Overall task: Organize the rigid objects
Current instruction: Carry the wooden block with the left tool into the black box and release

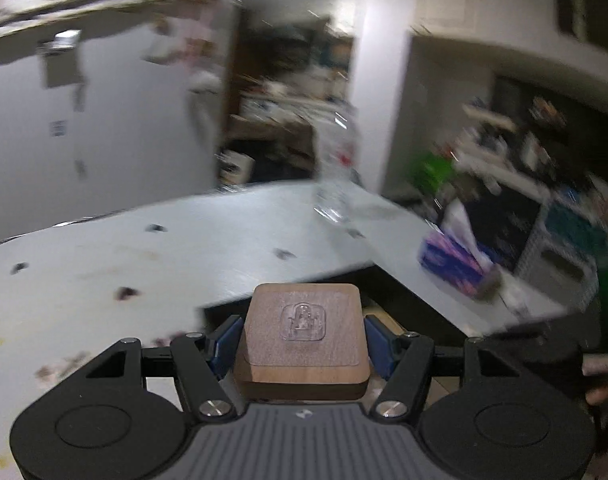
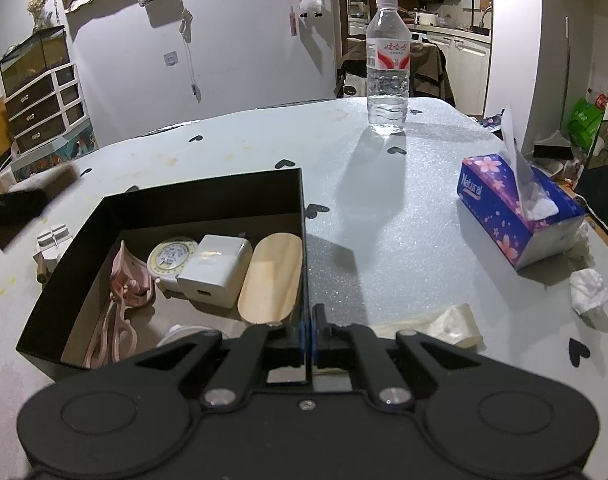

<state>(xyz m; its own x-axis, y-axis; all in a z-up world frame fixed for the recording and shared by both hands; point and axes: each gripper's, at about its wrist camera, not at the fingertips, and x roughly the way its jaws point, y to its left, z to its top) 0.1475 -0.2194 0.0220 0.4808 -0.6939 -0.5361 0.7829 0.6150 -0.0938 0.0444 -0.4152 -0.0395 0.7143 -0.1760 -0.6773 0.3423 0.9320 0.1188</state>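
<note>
My left gripper (image 1: 302, 338) is shut on a square dark wooden block (image 1: 304, 344) with an engraved emblem, its blue pads (image 1: 227, 340) pressing both sides, held above the table; the view is blurred. My right gripper (image 2: 310, 332) is shut on the right wall of a black open box (image 2: 199, 196). Inside the box lie a pink clip (image 2: 123, 280), a round tape measure (image 2: 169, 258), a white charger (image 2: 215, 270) and an oval light wooden piece (image 2: 271, 276). At the left edge of the right wrist view a dark blur with a brown block (image 2: 59, 178) shows over the table.
A water bottle (image 2: 387, 68) stands at the table's far side. A purple tissue box (image 2: 516, 208) and crumpled tissue (image 2: 588, 292) lie on the right. A cream strip (image 2: 444, 326) lies near my right gripper. A small white item (image 2: 53, 240) sits left of the box.
</note>
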